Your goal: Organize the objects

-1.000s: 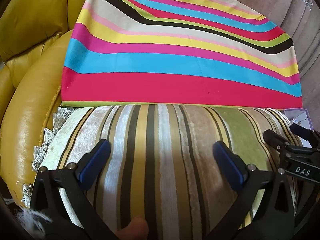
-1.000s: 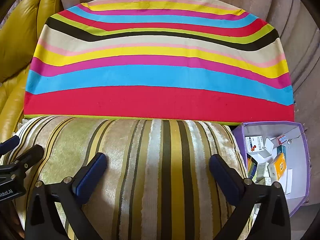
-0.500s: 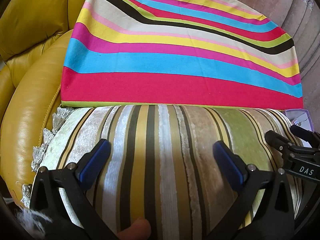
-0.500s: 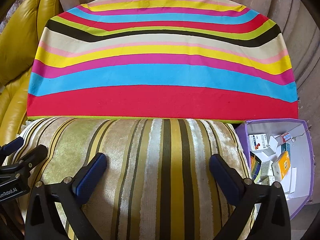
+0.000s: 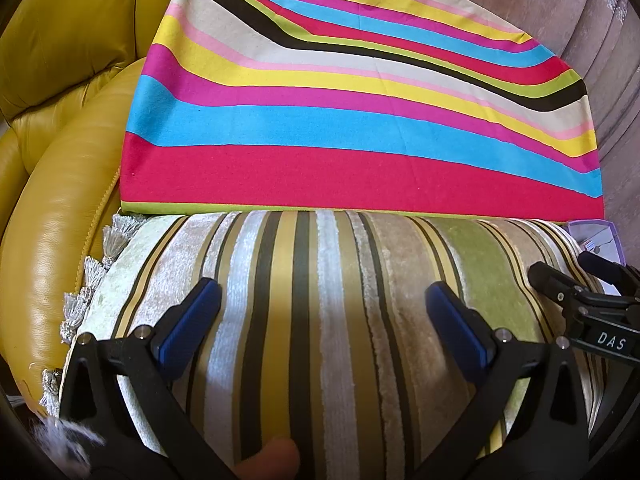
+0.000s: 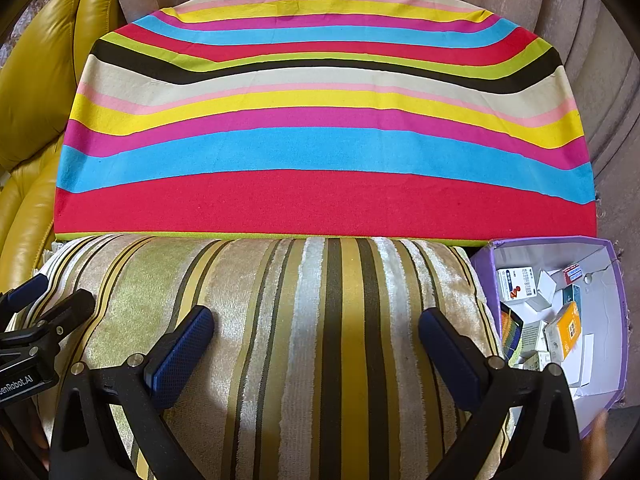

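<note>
A velvet cushion with olive, gold, cream and dark stripes and a tasselled left edge lies closest to me. My left gripper hovers over its left half, open, blue pads wide apart with nothing pinched. Over its right half my right gripper stands open in the same way. Each gripper shows in the other's view: the right gripper at the right edge, the left gripper at the left edge. Behind it a large cushion with bright stripes leans back.
A purple box of small cartons sits right of the velvet cushion, its corner showing in the left wrist view. A yellow leather armrest bounds the left. Beige upholstery rises behind. A fingertip shows at the bottom edge.
The right wrist view has shifted slightly, and more of the purple box shows. The left gripper and both cushions have hardly moved. Both grippers stay open.
</note>
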